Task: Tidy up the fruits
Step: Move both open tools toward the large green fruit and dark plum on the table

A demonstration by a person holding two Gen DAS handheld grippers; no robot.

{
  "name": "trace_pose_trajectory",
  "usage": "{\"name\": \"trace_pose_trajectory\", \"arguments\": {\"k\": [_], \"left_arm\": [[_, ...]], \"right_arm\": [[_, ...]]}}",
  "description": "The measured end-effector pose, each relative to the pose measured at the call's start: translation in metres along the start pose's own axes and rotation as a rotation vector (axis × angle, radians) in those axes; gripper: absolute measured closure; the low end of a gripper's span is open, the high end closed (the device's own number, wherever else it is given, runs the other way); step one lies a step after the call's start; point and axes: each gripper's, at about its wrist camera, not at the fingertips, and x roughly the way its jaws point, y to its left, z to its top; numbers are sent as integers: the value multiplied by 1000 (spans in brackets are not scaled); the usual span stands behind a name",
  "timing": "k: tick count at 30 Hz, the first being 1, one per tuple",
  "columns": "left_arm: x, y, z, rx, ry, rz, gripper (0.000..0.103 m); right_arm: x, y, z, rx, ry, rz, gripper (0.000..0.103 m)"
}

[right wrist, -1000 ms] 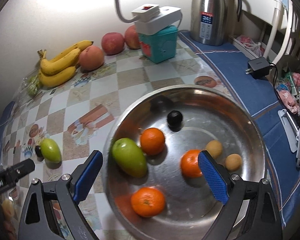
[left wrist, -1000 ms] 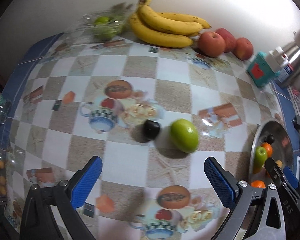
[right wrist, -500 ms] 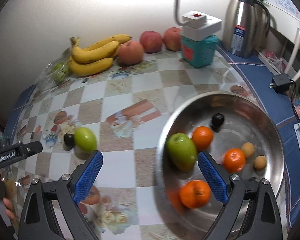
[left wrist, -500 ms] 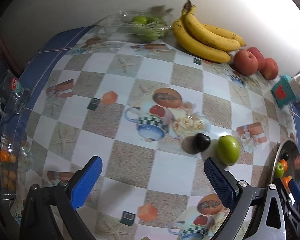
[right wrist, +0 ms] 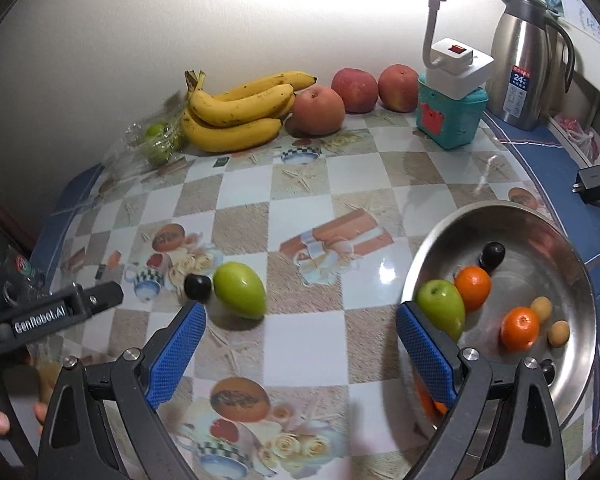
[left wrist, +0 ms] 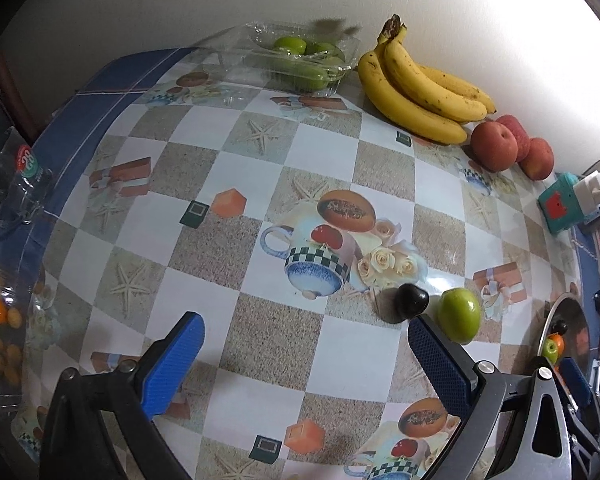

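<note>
Green fruit point(right wrist: 239, 289) beyond right claw point(right wrist: 300, 344)

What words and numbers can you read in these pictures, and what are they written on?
"GenRobot.AI": on the left gripper, on its black arm.
"24": on the blue label of the steel thermos jug; the smaller print beneath is too small to read.
"28", perhaps: on a round red and green sticker on the clear plastic container; too blurred to be sure.
Wall poster: unreadable.

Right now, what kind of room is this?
Probably a home kitchen or dining corner: a table with a printed tablecloth, bananas, a steel thermos jug and a metal bowl of fruit.
</note>
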Motion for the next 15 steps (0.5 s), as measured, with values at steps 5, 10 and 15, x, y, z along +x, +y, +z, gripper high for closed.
{"name": "trace_pose_trajectory", "arguments": {"k": [5, 10, 15], "left_arm": [[4, 0, 2, -5, -9, -45, 0], [10, 3, 4, -29, -11, -53, 0], [22, 8, 6, -56, 15, -84, 0]], "right_arm": [[7, 11, 5, -10, 4, 10, 7], [20, 15, 8, -11, 31, -8, 7], [38, 18, 8, -17, 69, -10, 7]]}}
